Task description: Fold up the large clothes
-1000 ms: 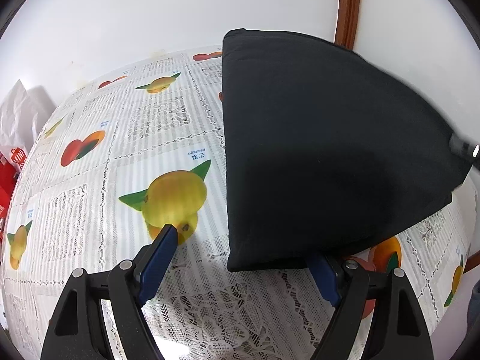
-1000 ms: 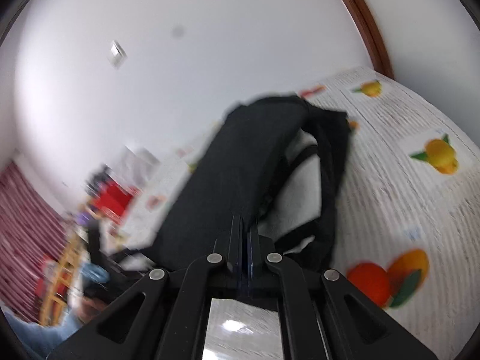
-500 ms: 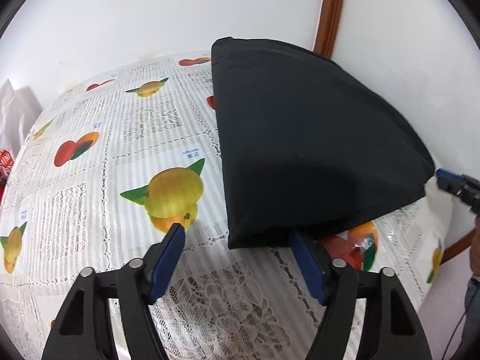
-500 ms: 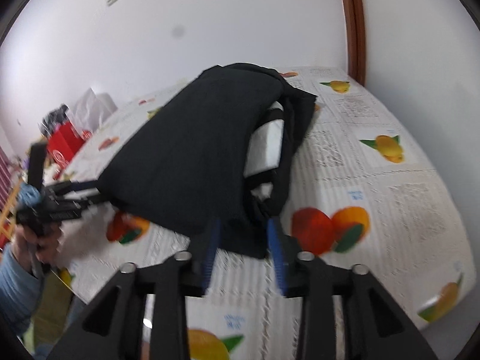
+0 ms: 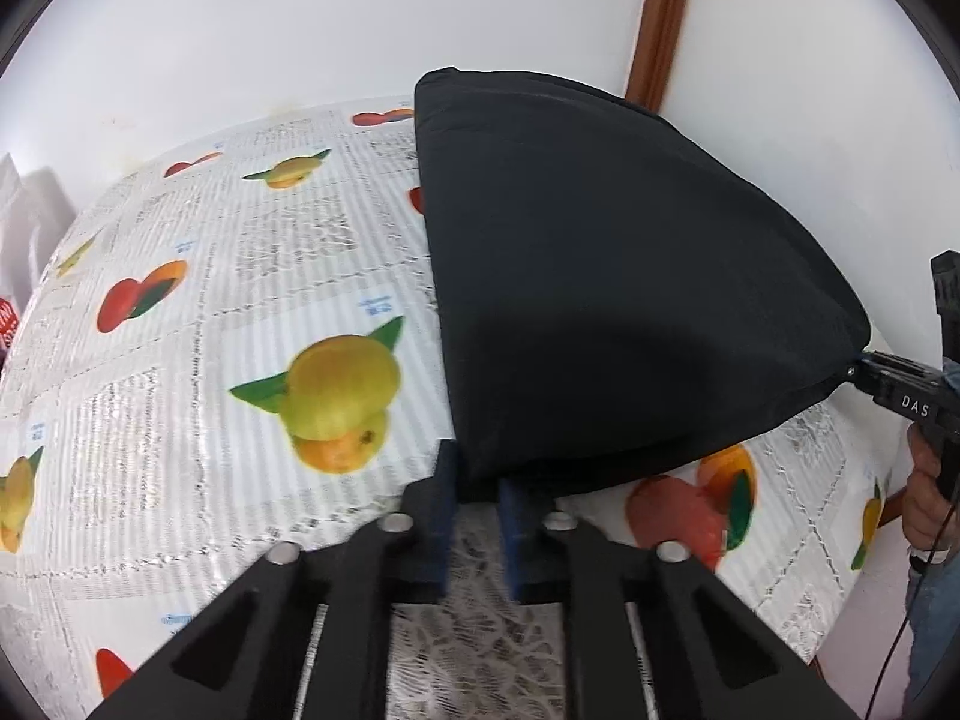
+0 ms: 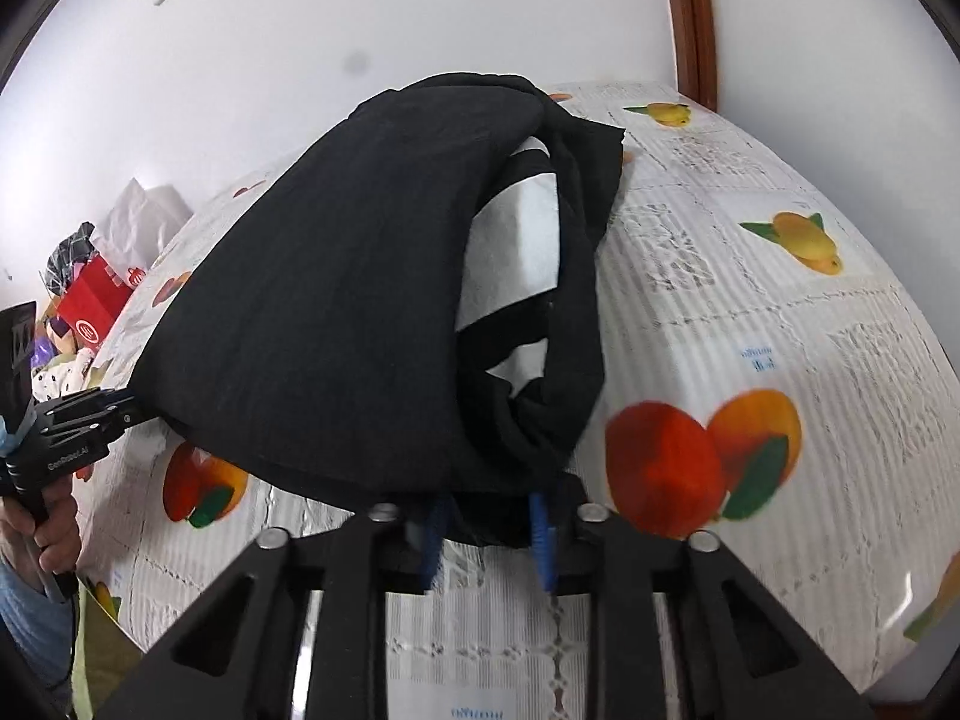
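Since a second earlier: both tongs had come to the near corners of the folded black cloth garment (image 5: 600,276).
Left gripper (image 5: 474,501): clamped on near left corner.
Right gripper (image 6: 489,525): closing, cloth between its pads.
Garment: on fruit-print tablecloth (image 5: 240,312), toward the far right.
Meaning: probably another fold next.
Hands: both angled downward.

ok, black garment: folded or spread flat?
Folded. The black garment lies doubled on the fruit-print tablecloth, its layered edges open beside a white inner panel.
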Demonstrator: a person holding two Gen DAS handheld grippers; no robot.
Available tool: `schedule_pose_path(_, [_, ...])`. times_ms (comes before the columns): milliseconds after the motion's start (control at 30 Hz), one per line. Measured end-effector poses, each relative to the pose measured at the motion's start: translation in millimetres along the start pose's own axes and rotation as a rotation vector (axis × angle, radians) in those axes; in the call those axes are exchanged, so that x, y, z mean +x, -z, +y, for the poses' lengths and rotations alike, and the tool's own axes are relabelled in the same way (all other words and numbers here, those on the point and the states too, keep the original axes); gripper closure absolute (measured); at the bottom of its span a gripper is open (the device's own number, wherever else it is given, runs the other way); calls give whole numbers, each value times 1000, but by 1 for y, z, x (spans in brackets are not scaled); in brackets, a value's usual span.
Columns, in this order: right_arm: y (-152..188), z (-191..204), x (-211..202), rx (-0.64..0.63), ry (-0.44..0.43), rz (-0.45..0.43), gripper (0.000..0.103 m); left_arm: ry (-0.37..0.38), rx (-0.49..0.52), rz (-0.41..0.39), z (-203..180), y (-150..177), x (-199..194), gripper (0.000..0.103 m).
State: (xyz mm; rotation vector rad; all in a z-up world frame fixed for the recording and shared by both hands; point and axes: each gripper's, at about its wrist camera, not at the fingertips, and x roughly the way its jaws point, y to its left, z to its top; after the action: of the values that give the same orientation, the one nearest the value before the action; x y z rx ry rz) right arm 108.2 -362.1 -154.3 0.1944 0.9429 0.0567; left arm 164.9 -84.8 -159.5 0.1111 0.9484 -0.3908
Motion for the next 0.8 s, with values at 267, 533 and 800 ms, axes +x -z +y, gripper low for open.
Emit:
schedule_pose_path(267, [-27, 22, 18, -111, -4, 22, 92, -19, -47, -9, 29, 1, -9, 101])
schedule_pose_path(533, [-68, 68, 59, -207, -20, 45, 92, -53, -125, 10, 72, 3, -13, 101])
schedule_pose_path(800, [-95, 73, 83, -163, -25, 45, 91, -99, -173, 12, 96, -2, -14, 101])
